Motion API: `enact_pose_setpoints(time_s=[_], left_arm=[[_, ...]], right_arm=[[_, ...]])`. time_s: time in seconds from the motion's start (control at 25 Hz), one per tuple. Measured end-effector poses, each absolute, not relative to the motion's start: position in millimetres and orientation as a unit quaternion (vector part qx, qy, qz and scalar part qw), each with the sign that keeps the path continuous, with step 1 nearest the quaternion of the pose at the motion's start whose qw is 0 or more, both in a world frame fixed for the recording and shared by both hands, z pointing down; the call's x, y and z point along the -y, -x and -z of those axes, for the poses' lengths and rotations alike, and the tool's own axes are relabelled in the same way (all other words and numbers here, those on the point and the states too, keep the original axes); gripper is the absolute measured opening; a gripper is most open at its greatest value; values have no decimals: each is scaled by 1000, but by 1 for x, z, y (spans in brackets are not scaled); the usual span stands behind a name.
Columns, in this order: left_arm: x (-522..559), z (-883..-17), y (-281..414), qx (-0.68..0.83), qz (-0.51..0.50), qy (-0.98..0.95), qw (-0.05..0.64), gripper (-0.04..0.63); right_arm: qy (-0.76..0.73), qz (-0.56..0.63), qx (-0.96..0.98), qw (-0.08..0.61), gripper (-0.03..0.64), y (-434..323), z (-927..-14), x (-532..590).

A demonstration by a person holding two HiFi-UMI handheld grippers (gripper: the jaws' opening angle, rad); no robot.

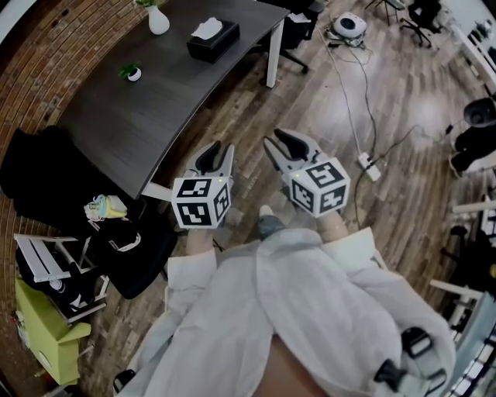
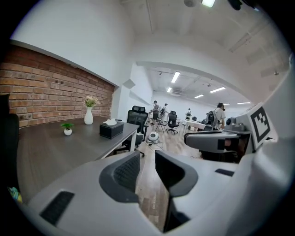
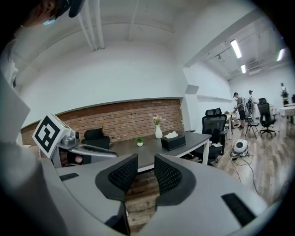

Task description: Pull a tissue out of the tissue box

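I'm holding the left gripper (image 1: 218,151) and right gripper (image 1: 280,143) side by side over the wooden floor (image 1: 302,101), short of the dark bench (image 1: 155,108). The black tissue box (image 1: 213,40) is sitting near the bench's far end, a white tissue (image 1: 207,29) poking from its top, with a white vase (image 1: 158,21) and small potted plant (image 1: 133,73) standing to its left.

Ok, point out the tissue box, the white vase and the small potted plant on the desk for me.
tissue box (image 1: 217,43): head view, on its black body.
white vase (image 1: 159,22): head view, on its rounded belly.
small potted plant (image 1: 134,74): head view, on its white pot.
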State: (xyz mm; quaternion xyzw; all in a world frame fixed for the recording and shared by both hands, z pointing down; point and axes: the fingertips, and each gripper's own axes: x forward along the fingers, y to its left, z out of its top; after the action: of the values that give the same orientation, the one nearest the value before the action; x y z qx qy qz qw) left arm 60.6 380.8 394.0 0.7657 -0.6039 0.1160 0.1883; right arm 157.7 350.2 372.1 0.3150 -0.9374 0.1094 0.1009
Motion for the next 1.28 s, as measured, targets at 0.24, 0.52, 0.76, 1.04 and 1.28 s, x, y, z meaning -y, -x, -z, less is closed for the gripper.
enact_pose_setpoints(time_s=[0.24,0.52,0.76,1.04,1.28], left_arm=[[-314,-377,-50,614,-107,-762,174,114],[-255,-364,-39,630,-97,-752,166,112],[-240,-375,-43,629,-109,-748,181,112],[-225,-396,-41,616,-124,-752,200,112],[-198,-405,-43,603,-128,-759,210,112]], right_arm=[[-308,-101,941,96,89,-152,-360,-278],[-296,-96,946,90,89,-145,-350,-218],[-296,-112,945,82,89,-150,-357,-199],[-287,-132,944,93,89,-150,-377,-188],[-304,-130,938,105,89,-154,-386,-164]])
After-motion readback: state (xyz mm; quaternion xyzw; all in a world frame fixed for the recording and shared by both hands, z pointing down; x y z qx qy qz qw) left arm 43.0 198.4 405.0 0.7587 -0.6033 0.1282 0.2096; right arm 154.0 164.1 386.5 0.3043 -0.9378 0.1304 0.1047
